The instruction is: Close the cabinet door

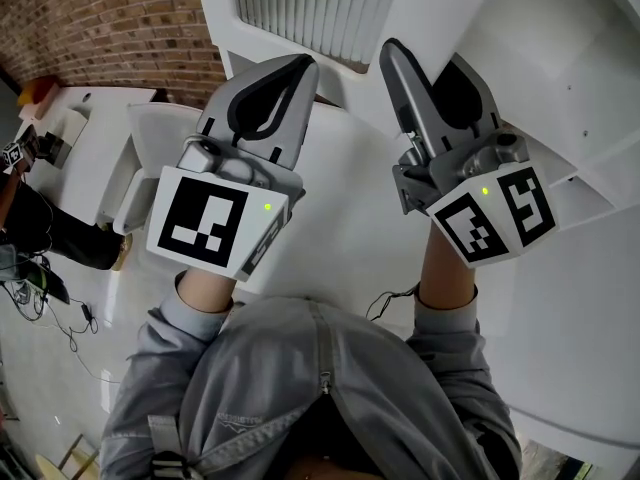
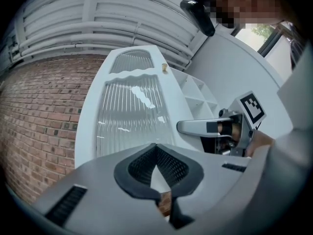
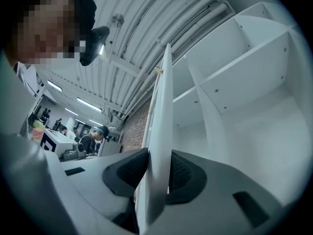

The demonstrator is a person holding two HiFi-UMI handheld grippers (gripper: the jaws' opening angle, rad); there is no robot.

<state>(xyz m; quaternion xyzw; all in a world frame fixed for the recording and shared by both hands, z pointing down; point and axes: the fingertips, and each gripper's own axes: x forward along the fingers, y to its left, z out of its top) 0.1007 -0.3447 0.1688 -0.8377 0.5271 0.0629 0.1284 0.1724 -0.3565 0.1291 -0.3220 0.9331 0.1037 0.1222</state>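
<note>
The cabinet door (image 3: 164, 106) is clamped edge-on in the jaws of the right gripper (image 3: 156, 165), likely for swinging it shut; the left gripper (image 2: 156, 148), alongside, is held closed on nothing.

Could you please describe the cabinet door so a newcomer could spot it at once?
Find the white cabinet with open shelves by the brick wall. Its door stands swung out, its edge between the right gripper's jaws. Unlike the cabinet's plain white boards, it holds ribbed glass.

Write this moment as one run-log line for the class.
stage: closing not done | right tongs: clamped on cabinet door edge | left tongs: shut, empty | door: open, shelves exposed
</note>
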